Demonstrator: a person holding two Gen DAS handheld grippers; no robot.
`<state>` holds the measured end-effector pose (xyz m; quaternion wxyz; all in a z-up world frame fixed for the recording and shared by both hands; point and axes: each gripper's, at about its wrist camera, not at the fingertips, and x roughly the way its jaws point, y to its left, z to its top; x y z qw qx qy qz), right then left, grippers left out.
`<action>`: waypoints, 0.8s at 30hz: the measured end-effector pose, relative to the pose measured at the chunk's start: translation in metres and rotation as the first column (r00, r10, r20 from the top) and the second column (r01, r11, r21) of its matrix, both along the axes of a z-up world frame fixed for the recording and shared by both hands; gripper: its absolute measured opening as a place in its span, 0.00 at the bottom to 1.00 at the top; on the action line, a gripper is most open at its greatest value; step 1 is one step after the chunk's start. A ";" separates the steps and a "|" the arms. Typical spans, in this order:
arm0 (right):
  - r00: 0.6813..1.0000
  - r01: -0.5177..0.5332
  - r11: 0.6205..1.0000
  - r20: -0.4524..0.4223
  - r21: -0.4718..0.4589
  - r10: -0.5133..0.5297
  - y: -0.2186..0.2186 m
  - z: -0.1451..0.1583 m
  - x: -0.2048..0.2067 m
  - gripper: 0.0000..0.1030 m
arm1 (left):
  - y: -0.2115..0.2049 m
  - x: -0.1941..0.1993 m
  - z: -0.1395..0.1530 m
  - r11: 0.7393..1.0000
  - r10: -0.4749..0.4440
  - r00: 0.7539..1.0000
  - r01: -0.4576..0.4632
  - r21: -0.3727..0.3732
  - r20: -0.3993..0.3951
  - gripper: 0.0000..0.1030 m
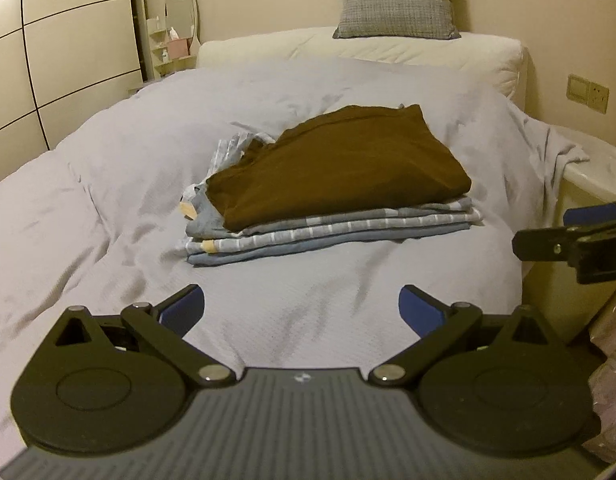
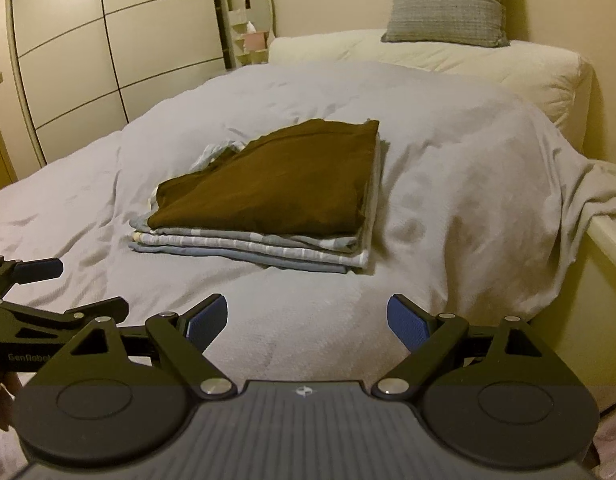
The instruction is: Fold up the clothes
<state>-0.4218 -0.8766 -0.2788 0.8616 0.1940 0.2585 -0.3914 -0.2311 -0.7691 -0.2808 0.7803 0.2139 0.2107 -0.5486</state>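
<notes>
Folded clothes (image 1: pixel 332 192) lie in one stack on the grey duvet (image 1: pixel 108 184), ahead of both grippers and apart from them. On top of the stack is a brown garment (image 1: pixel 340 168), with striped grey pieces (image 1: pixel 348 228) under it. Left gripper (image 1: pixel 302 308) and right gripper (image 2: pixel 307 318) both stand wide and hold nothing.

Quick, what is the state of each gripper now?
Left gripper: open, holding nothing.
Right gripper: open, holding nothing.

brown garment (image 1: pixel 340 164), blue-striped folded clothes (image 1: pixel 328 228), pale grey duvet (image 1: pixel 108 200)
</notes>
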 end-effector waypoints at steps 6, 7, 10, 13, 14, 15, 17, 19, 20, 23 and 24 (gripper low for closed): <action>1.000 -0.003 1.000 -0.004 0.026 0.003 -0.002 -0.004 0.003 0.86 | 0.001 0.000 0.001 0.999 0.030 0.999 -0.031 -0.017 -0.033 0.99; 1.000 -0.006 1.000 -0.009 0.028 0.006 -0.002 -0.005 0.004 0.86 | 0.000 0.000 0.001 0.999 0.034 0.999 -0.035 -0.017 -0.035 0.99; 1.000 -0.006 0.999 -0.013 0.036 0.006 -0.003 -0.008 0.003 0.86 | 0.000 -0.001 0.003 0.999 0.045 0.998 -0.046 -0.021 -0.031 0.99; 1.000 -0.005 0.999 -0.018 0.037 0.005 -0.002 -0.009 0.004 0.86 | 0.001 -0.002 0.004 0.999 0.041 0.999 -0.042 -0.035 -0.025 0.99; 1.000 -0.006 0.999 -0.022 0.033 0.006 -0.001 -0.009 0.004 0.86 | 0.001 -0.003 0.005 0.998 0.040 0.999 -0.041 -0.039 -0.022 0.99; 1.000 -0.007 1.000 -0.024 0.028 0.008 0.000 -0.009 0.005 0.86 | 0.001 -0.002 0.005 0.998 0.040 0.999 -0.041 -0.039 -0.026 0.99; 1.000 -0.011 1.000 -0.028 0.018 0.012 0.002 -0.007 0.006 0.86 | 0.001 -0.002 0.004 0.998 0.039 0.999 -0.041 -0.039 -0.032 0.99; 1.000 -0.010 1.000 -0.026 0.015 0.010 0.003 -0.006 0.006 0.86 | 0.002 -0.002 0.004 0.998 0.040 0.999 -0.042 -0.036 -0.033 0.99; 1.000 -0.009 1.000 -0.025 0.014 0.010 0.004 -0.005 0.006 0.86 | 0.002 -0.002 0.003 0.999 0.041 0.999 -0.042 -0.034 -0.034 0.99; 1.000 -0.004 1.000 -0.018 0.015 0.005 0.004 -0.003 0.006 0.86 | 0.003 -0.002 0.003 0.999 0.042 0.998 -0.043 -0.030 -0.035 0.99; 1.000 -0.002 1.000 -0.018 0.015 0.003 0.005 -0.003 0.006 0.86 | 0.003 -0.003 0.003 0.999 0.044 0.998 -0.045 -0.031 -0.035 0.99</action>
